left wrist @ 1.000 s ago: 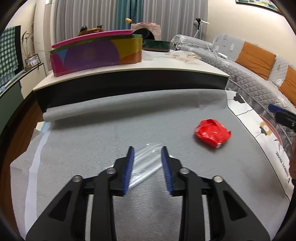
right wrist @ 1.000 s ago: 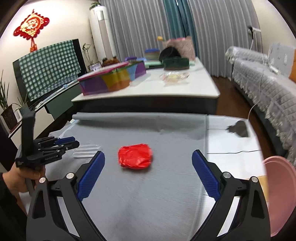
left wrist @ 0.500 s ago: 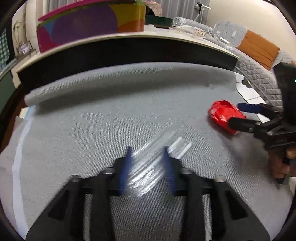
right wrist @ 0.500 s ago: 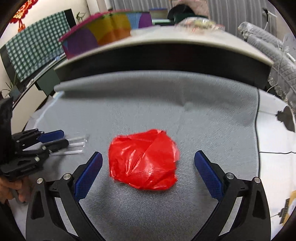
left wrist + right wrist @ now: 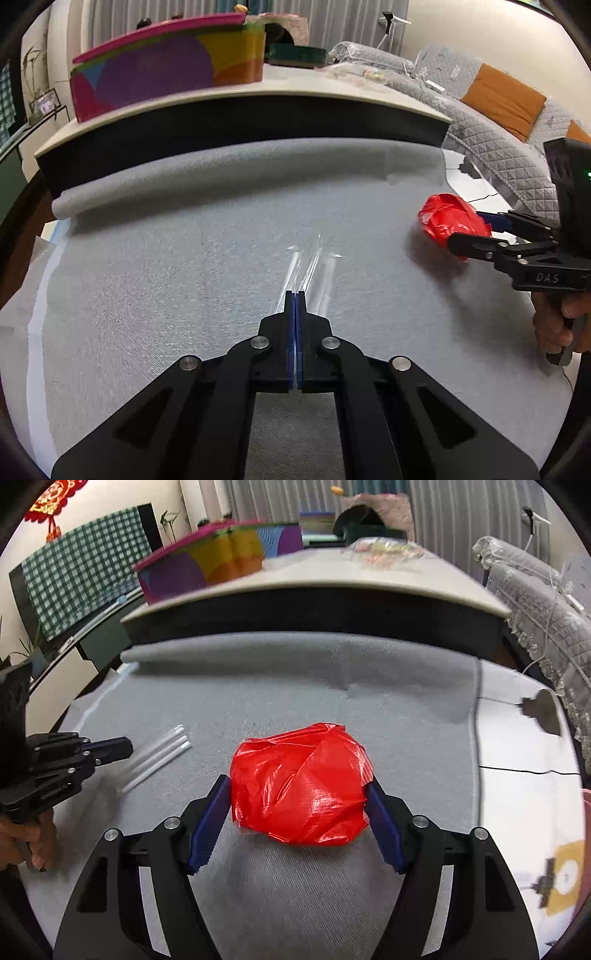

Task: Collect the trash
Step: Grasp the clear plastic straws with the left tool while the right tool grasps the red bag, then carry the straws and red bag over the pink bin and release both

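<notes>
A clear plastic wrapper [image 5: 308, 267] lies on the grey mat [image 5: 184, 258]. My left gripper [image 5: 295, 295] is shut on its near end. The wrapper also shows in the right wrist view [image 5: 157, 758], with the left gripper [image 5: 125, 744] at its left end. A crumpled red plastic bag [image 5: 301, 784] sits on the mat between the blue pads of my right gripper [image 5: 297, 797], which press against both its sides. In the left wrist view the red bag [image 5: 448, 218] sits at the right with the right gripper [image 5: 480, 229] around it.
A low white table [image 5: 240, 96] stands beyond the mat with a colourful box [image 5: 166, 74] and clutter on it. A grey quilted sofa [image 5: 491, 122] runs along the right. A white printed sheet [image 5: 524, 786] lies right of the mat, with a pink rim [image 5: 587, 801] at the edge.
My left gripper has closed on the clear wrapper. My right gripper has moved forward and narrowed onto the red bag.
</notes>
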